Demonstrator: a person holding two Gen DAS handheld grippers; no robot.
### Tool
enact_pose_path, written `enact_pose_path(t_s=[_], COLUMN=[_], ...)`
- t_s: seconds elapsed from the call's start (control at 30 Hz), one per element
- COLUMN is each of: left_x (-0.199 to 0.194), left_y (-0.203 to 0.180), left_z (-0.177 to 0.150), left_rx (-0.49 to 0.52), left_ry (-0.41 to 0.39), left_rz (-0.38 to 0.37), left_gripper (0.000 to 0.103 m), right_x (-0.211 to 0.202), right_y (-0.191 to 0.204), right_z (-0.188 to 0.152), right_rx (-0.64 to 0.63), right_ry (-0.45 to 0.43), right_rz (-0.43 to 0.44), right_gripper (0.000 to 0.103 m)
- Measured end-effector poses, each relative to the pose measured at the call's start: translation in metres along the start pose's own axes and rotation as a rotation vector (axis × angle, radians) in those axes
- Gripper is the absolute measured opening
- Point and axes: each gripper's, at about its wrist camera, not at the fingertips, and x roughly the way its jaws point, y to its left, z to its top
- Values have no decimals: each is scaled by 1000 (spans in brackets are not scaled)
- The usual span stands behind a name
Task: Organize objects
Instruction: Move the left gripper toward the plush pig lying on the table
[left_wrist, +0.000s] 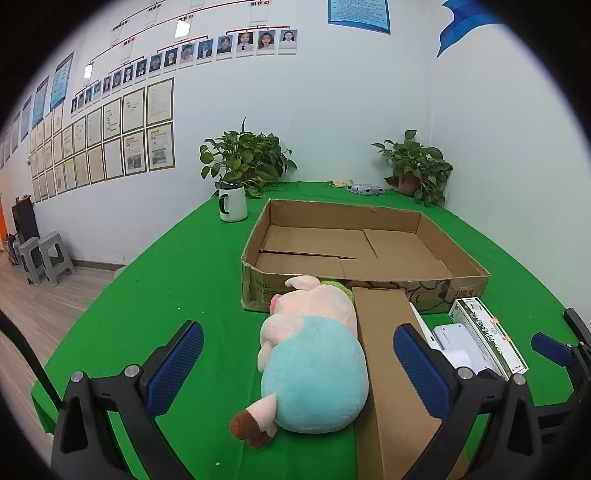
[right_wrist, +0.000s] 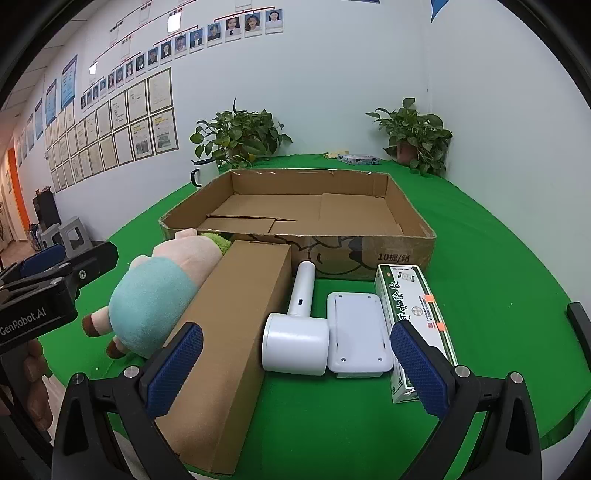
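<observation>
While both stand idle above the counter:
Left hand-held gripper: spread wide, straddling plush pig, no contact.
Right hand-held gripper: spread wide, empty; hair dryer at 12 o'clock.

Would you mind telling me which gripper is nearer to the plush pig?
Left. The left gripper is open with the plush pig lying between its fingers; the right gripper is farther right, over the long box and the white dryer.
</observation>
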Motion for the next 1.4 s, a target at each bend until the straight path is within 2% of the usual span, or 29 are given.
enact_pose_path(t_s=[0.43,0.73,0.83,1.0,1.07,1.2,1.3,1.4], left_x=[-15,-8,-2,8,8,9,15,29], left_y=[0,5,4,3,5,9,12,14], left_z=[10,9,8,7,9,15,17,12], left_rx=[0,-9,-2,8,0,-3,1,4], left_ry=[-20,-15,10,43,33,11,31,85], left_rz=[-14,-15,-17,-51,-102,-151,-158,-173], left_gripper=[103,103,103,103,103,103,103,103], right_x=[-19,-16,-10,-1,3,6,8,7], right_y=[2,-1,-1,-3,-4,-7,-8,-7], right_z=[2,0,-2,-2,-1,0,2,4], right_rx=[-12,-9,-14,-4,-4,8,15,-3], right_ry=[1,4,18,24,28,13,3,-14], right_rz=[-13,-6,-8,-5,-3,42,101,133], right_gripper=[103,103,103,103,103,103,103,103])
